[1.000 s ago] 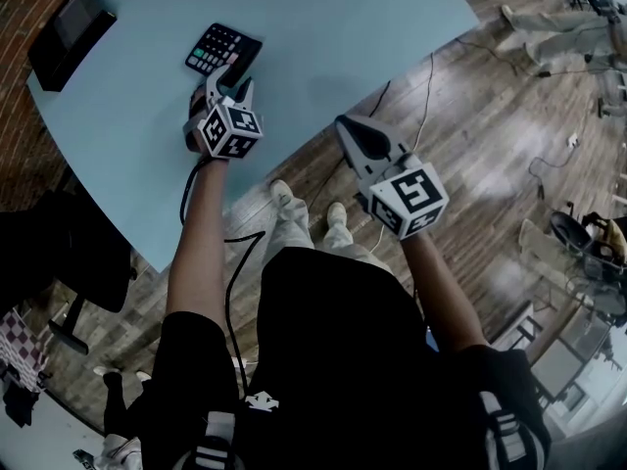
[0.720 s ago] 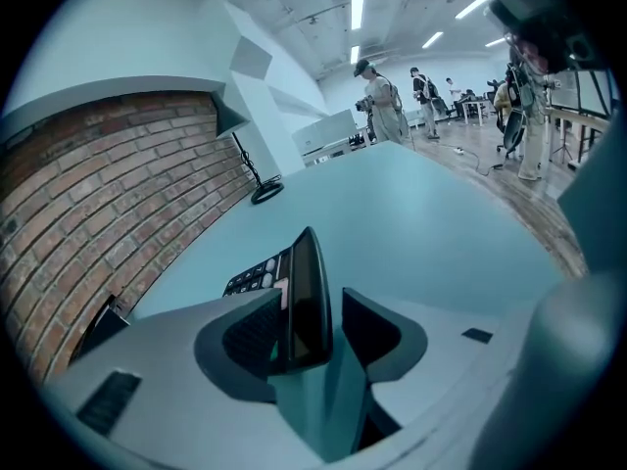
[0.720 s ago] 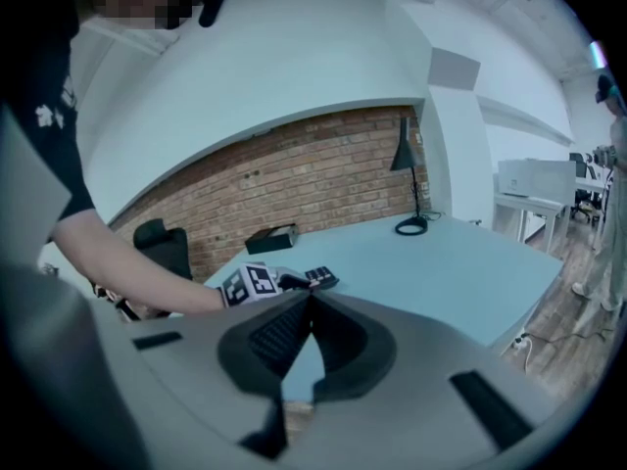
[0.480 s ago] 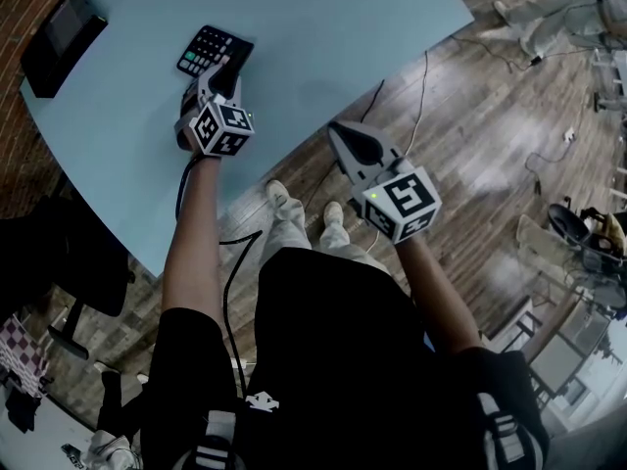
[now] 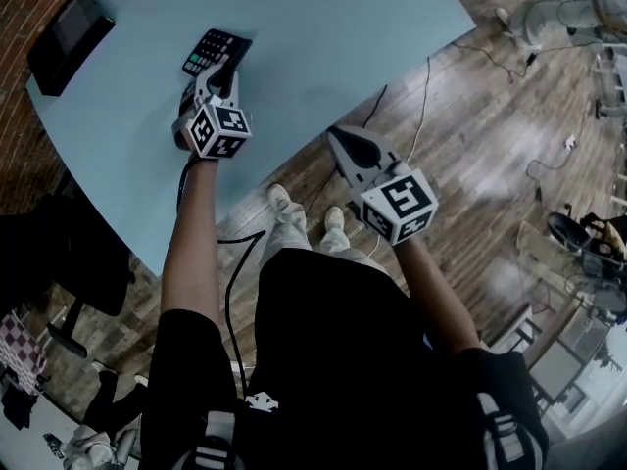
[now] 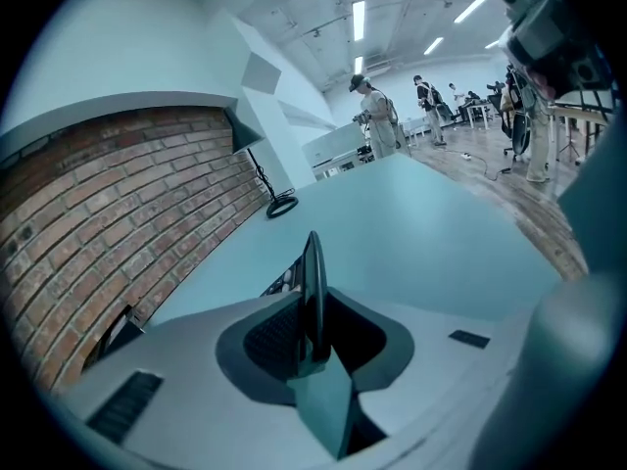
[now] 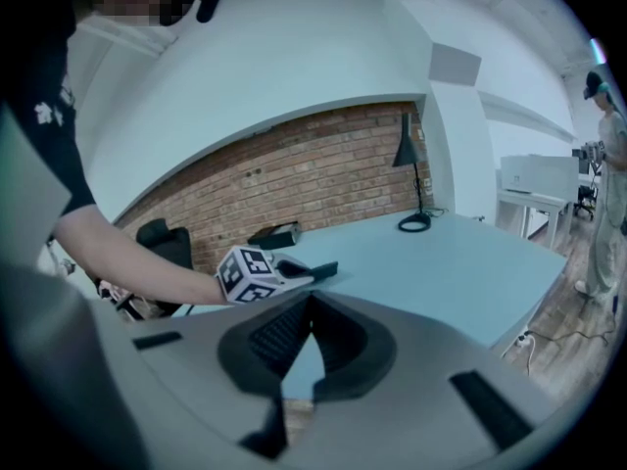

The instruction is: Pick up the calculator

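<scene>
Left gripper [image 5: 220,74] jaws closing on calculator [image 5: 211,49], its near edge pinched between pads, keypad end jutting beyond tips over pale-blue table [image 5: 323,37] (black device [image 5: 69,32] at far corner). Right gripper [image 5: 341,137] clenched, empty, off table's edge.

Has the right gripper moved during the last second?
No. The right gripper hangs over the wooden floor, just beside the blue table's edge, as before.

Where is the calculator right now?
Head view, upper left: the calculator sits between the left gripper's closing jaws over the blue table, right of the black device.
</scene>
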`<state>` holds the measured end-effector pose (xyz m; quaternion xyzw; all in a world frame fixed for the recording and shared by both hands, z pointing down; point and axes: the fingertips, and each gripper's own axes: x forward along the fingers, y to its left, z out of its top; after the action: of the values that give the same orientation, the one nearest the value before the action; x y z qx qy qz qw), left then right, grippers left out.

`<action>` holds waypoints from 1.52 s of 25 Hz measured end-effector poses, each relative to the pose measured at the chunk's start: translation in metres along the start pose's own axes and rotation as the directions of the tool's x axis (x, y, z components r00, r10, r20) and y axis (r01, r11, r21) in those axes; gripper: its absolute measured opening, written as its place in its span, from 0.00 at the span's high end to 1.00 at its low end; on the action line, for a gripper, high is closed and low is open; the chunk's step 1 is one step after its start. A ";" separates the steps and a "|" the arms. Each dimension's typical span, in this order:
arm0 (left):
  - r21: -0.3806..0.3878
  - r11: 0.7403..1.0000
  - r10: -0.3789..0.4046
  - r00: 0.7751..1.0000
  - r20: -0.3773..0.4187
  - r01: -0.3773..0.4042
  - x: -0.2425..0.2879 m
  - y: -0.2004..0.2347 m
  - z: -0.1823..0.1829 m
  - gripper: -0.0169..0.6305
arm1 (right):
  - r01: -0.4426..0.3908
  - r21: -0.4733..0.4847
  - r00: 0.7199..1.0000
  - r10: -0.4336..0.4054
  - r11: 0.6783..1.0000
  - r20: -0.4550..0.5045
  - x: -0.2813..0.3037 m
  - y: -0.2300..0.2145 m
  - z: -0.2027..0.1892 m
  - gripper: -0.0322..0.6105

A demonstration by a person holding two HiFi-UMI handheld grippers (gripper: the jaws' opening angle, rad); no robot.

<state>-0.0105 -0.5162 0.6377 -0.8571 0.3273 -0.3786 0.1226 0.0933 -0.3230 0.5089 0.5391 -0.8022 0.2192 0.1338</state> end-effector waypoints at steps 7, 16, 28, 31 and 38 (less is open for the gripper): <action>-0.044 0.999 0.008 1.000 0.024 -0.007 -0.011 0.014 0.010 0.87 | -0.025 -0.018 1.000 0.025 1.000 0.009 0.001 0.005 0.004 0.94; -0.125 0.992 0.012 0.997 0.077 -0.002 -0.032 0.022 0.032 0.88 | -0.052 -0.040 0.998 0.054 0.998 0.031 -0.003 0.008 0.013 0.94; -0.238 0.971 0.065 0.980 0.186 -0.019 -0.082 0.032 0.071 0.88 | -0.097 -0.061 0.992 0.102 0.993 0.078 -0.005 0.014 0.033 0.94; -0.242 0.970 0.085 0.972 0.221 -0.029 -0.100 0.033 0.087 0.88 | -0.109 -0.071 0.989 0.115 0.992 0.094 -0.006 0.015 0.039 0.94; -0.283 0.956 0.160 0.945 0.286 -0.076 -0.141 0.041 0.119 0.88 | -0.135 -0.103 0.980 0.148 0.986 0.134 -0.012 0.020 0.050 0.94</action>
<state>-0.0138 -0.4595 0.4570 -0.8925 0.4037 -0.1856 0.0773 0.0808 -0.3319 0.4556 0.4881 -0.8552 0.1519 0.0858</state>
